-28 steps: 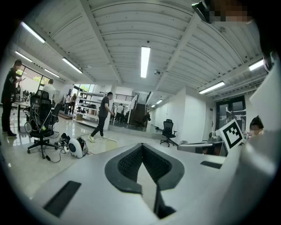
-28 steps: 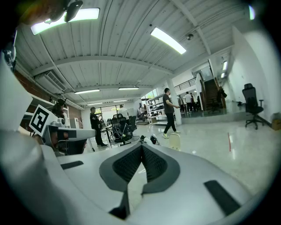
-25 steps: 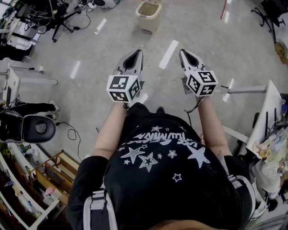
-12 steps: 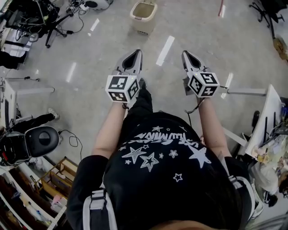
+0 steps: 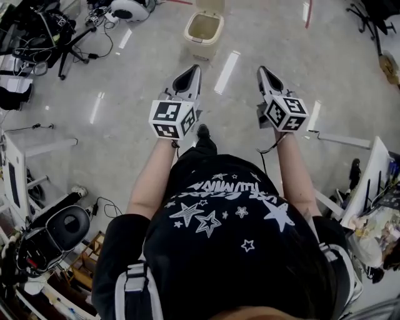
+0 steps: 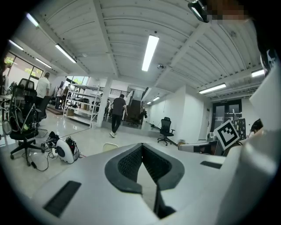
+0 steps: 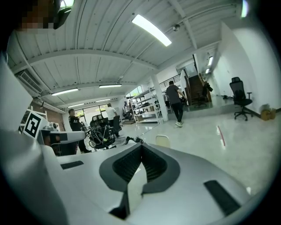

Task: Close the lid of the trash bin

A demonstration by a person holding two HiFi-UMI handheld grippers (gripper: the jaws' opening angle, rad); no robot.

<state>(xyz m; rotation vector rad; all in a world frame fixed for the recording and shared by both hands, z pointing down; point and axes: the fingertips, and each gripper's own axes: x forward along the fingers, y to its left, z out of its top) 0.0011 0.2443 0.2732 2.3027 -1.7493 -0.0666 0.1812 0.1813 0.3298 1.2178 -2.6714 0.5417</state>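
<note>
The trash bin (image 5: 205, 28) is a cream box on the grey floor at the top of the head view; its lid stands raised at the back and the inside shows. It lies well ahead of both grippers. My left gripper (image 5: 194, 67) and right gripper (image 5: 262, 69) are held side by side in the air, each shut with nothing between the jaws. In the left gripper view only the cream top of the bin (image 6: 110, 147) peeks past the left gripper (image 6: 141, 145). The bin (image 7: 162, 140) also shows small beyond the right gripper (image 7: 141, 145).
A tripod with cables (image 5: 59, 37) and a round white device (image 5: 128, 9) lie at the far left. An office chair (image 5: 62, 228) and a white stand (image 5: 19, 169) are at my left, a cluttered table (image 5: 375, 169) at my right. A person (image 6: 117, 114) walks far ahead.
The person has walked forward: the bin has come lower and nearer in the head view. Both grippers stay shut and side by side.
</note>
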